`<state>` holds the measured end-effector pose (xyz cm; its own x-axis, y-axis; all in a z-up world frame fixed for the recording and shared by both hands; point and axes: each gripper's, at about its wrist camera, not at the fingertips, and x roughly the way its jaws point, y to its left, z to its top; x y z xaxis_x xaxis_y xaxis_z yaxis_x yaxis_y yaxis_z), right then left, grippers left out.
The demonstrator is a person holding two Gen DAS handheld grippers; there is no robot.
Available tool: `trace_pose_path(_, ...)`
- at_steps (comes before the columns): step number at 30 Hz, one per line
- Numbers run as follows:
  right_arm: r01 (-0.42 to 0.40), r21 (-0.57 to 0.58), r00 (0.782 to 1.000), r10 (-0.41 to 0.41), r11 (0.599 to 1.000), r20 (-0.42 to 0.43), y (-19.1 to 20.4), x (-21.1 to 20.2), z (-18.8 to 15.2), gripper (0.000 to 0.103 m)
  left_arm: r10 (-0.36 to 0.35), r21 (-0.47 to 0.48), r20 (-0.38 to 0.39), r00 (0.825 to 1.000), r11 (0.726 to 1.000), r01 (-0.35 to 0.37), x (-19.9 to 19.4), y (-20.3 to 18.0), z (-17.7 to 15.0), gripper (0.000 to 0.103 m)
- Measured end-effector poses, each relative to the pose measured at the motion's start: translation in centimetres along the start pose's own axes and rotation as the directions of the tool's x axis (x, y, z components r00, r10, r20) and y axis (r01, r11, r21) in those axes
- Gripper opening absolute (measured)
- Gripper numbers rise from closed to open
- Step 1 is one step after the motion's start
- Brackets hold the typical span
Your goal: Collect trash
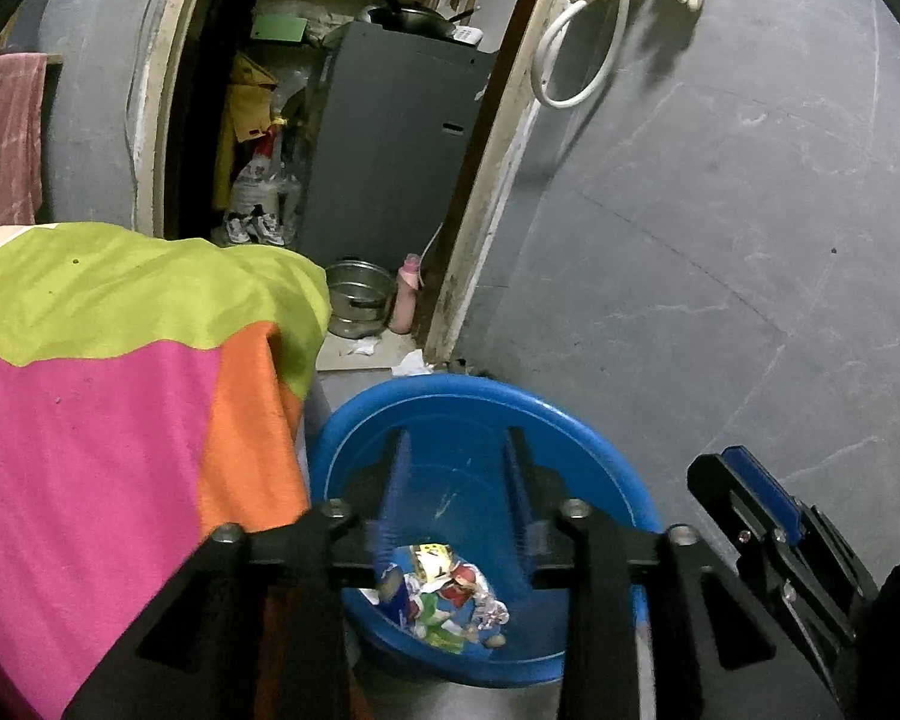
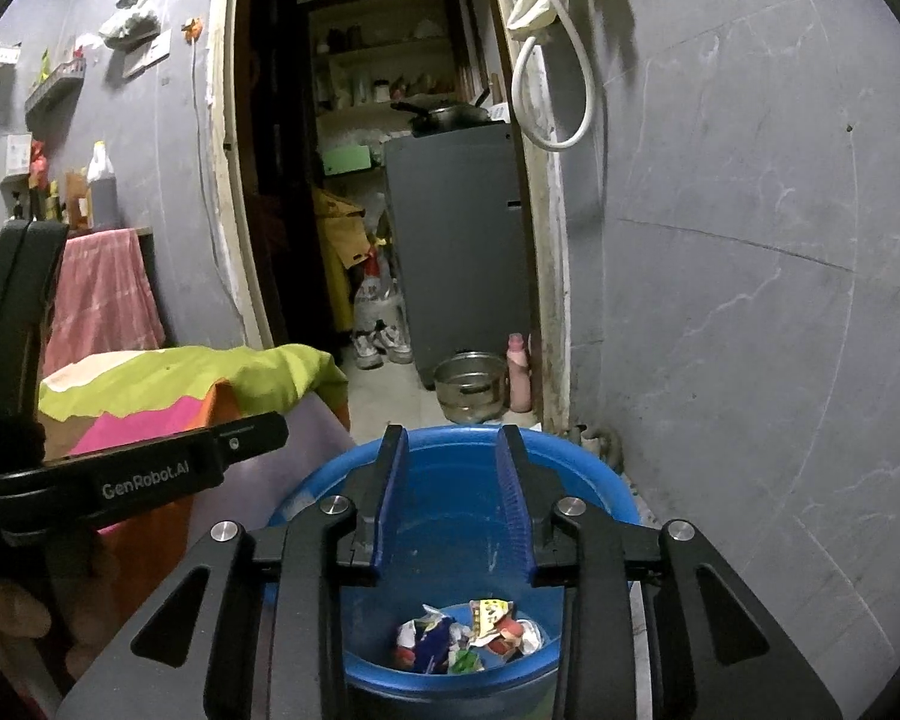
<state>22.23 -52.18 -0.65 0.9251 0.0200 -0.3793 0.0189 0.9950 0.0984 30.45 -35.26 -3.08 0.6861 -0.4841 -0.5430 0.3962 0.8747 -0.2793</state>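
A blue plastic basin (image 1: 486, 390) (image 2: 600, 474) stands on the floor below both grippers. Crumpled colourful wrappers (image 1: 444, 594) (image 2: 468, 636) lie in its bottom. My left gripper (image 1: 456, 444) hovers over the basin, open, with nothing between its blue pads. My right gripper (image 2: 450, 438) hangs over the same basin, also open and empty. In the left wrist view the right gripper (image 1: 768, 516) shows at the right edge. In the right wrist view the left gripper's body (image 2: 150, 474) shows at the left, with a hand holding it.
A cloth of green, pink and orange (image 1: 120, 360) drapes over furniture left of the basin. Behind is a doorway with a steel pot (image 1: 357, 294), a pink bottle (image 1: 407, 294) and a grey cabinet (image 1: 390, 138). A grey wall (image 1: 720, 240) rises on the right.
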Motion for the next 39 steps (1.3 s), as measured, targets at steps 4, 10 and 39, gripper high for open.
trace_pose_path(4, 0.014, 0.001, 1.0, -0.014, 1.0, 0.024, -0.1, -0.7, 0.7, 0.029, -0.004, -0.013, 0.013, 1.0, 1.0, 0.004, -0.7, 0.1, 0.4, 0.029)
trace_pose_path(10, 0.046, -0.015, 0.995, -0.044, 0.999, 0.095, 0.2, -2.8, 2.6, 0.039, -0.011, -0.023, 0.09, 0.996, 1.0, 0.013, -3.5, 0.1, 1.5, 0.041)
trace_pose_path(39, 0.064, -0.047, 0.96, -0.048, 0.997, 0.277, 6.5, -16.3, 6.4, 0.103, 0.049, -0.024, 0.331, 0.943, 0.999, -0.043, -22.5, 3.3, 1.0, 0.101)
